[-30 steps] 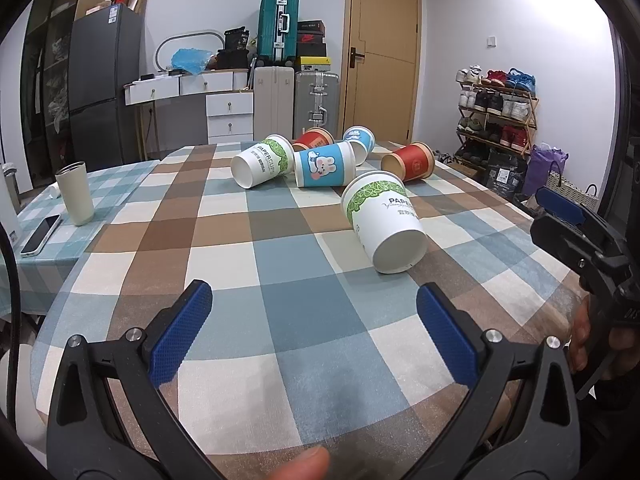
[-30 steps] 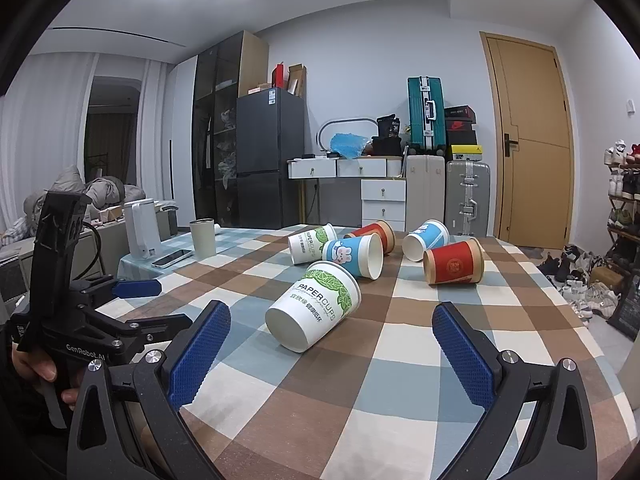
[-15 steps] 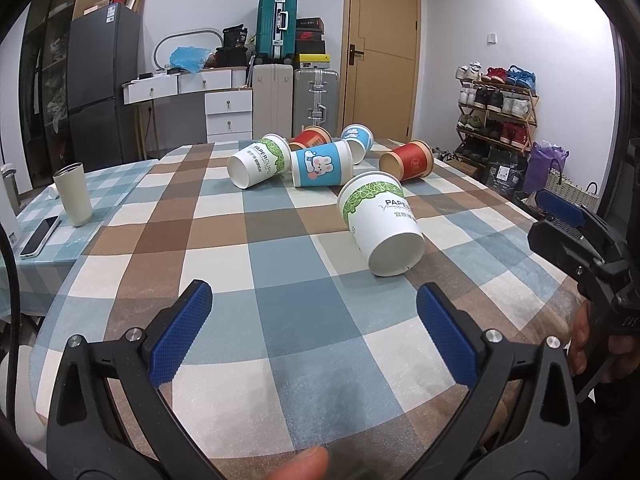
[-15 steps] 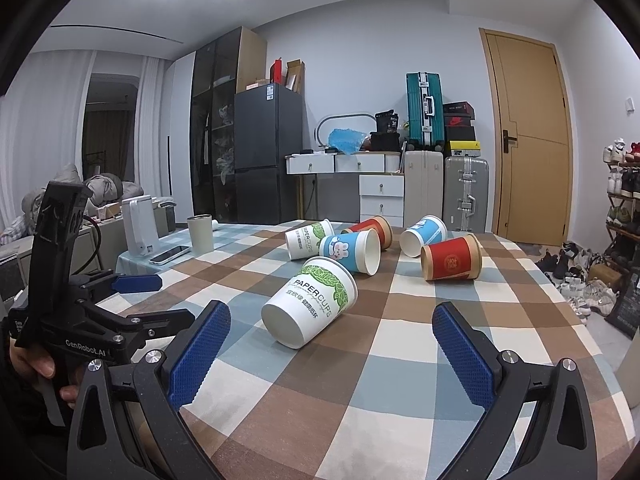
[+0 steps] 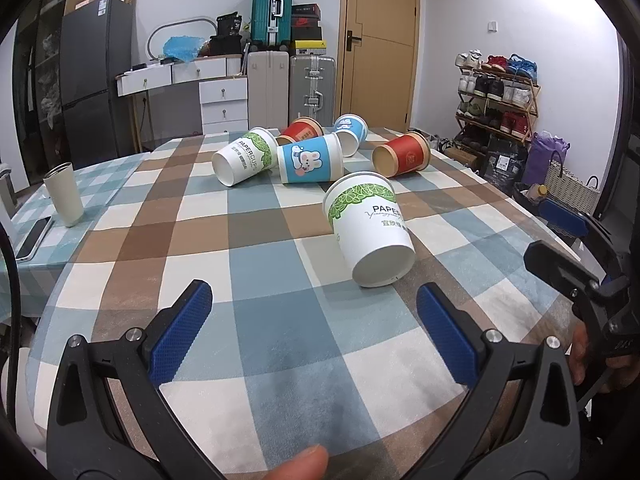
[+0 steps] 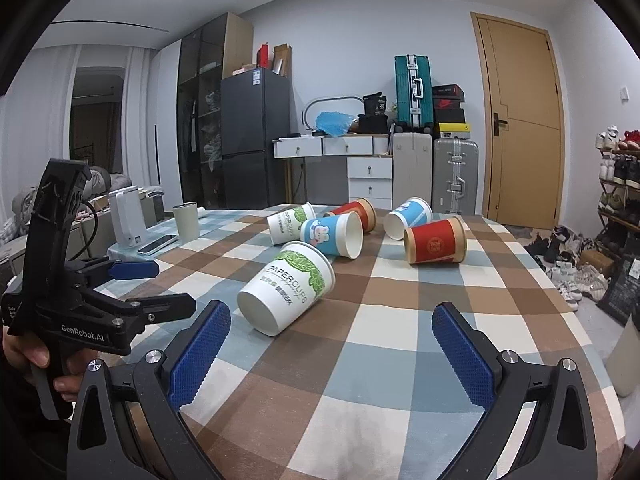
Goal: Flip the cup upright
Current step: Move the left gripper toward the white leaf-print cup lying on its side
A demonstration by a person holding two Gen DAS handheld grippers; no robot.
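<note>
Several paper cups lie on their sides on a checked tablecloth. The nearest is a white cup with green leaves, base toward me; it also shows in the right wrist view. Behind it lie a blue rabbit cup, a second white-green cup, two red cups and another blue cup. My left gripper is open and empty, short of the nearest cup. My right gripper is open and empty, just in front of and right of that cup.
A tall pale tumbler stands upright at the table's left, with a phone beside it. A white appliance stands further left. A shoe rack and bags stand right of the table.
Both grippers have moved forward toward the nearest white-green cup, which now looks larger and closer. Both stay open. No cup has moved.
</note>
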